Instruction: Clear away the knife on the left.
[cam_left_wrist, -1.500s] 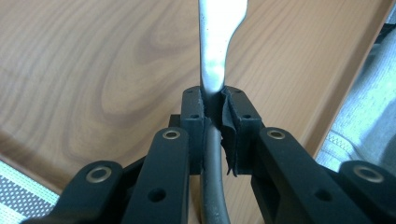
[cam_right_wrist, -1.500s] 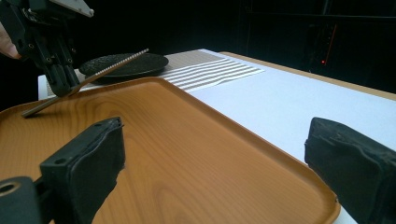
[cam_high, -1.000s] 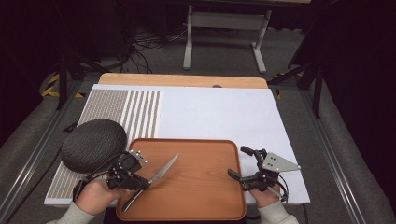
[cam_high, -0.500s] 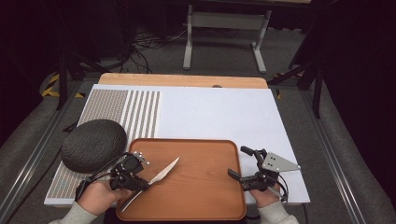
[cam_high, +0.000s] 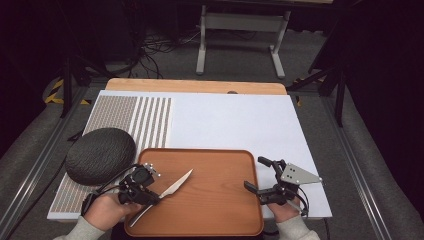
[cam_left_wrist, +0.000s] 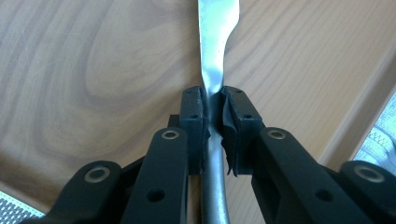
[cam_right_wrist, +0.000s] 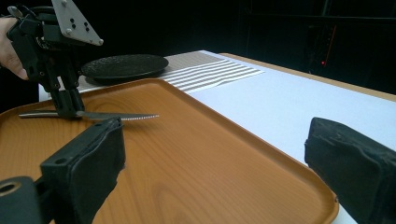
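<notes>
A metal table knife (cam_high: 172, 188) lies low and level over the left part of a wooden tray (cam_high: 215, 210). My left gripper (cam_high: 141, 186) is shut on the knife where the handle meets the blade (cam_left_wrist: 214, 100). The blade (cam_left_wrist: 217, 28) runs ahead of the jaws over the tray's wood (cam_left_wrist: 93, 70). My right gripper (cam_high: 253, 173) stands open at the tray's right edge, with nothing between its pads (cam_right_wrist: 88, 158). In the right gripper view the left gripper (cam_right_wrist: 65, 105) shows holding the knife (cam_right_wrist: 107, 115) over the tray (cam_right_wrist: 196, 158).
A dark round plate (cam_high: 100, 156) sits left of the tray, on a striped mat (cam_high: 130, 117). A white sheet (cam_high: 240, 122) covers the table behind the tray. Beyond the far wooden edge stand a metal frame (cam_high: 240, 30) and cables on the floor.
The knife blade has turned slightly in the left gripper and now catches more light. Both hands stay where they were.
</notes>
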